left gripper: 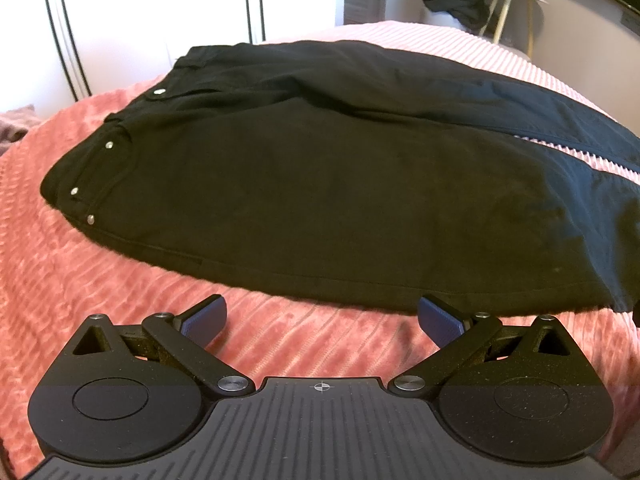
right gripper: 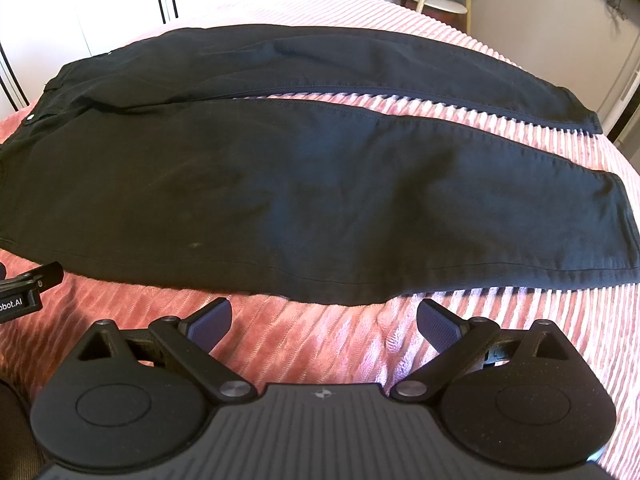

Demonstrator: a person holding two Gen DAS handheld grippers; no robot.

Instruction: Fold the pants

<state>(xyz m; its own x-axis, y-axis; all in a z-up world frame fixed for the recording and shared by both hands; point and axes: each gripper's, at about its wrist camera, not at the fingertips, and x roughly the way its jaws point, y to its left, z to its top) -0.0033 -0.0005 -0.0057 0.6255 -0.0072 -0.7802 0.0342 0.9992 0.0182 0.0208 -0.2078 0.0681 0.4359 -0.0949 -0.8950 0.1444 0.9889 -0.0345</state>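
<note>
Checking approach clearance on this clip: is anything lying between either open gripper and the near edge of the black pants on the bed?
Nothing visible does. Only bare pink bedspread lies between the left gripper and the pants, and likewise ahead of the right gripper. Both grippers are open, short of the near leg's side seam, not touching it.

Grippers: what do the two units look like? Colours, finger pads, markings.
Both match. The left gripper and right gripper have matte black speckled bodies, round side discs, triangular cut-out links, silver pivot screws, a ribbed grey centre plate with a crosshair mark, and blue textured pads. The right wrist view shows white "bot.AI" lettering on the left unit. No cables or sleeves visible.
</note>
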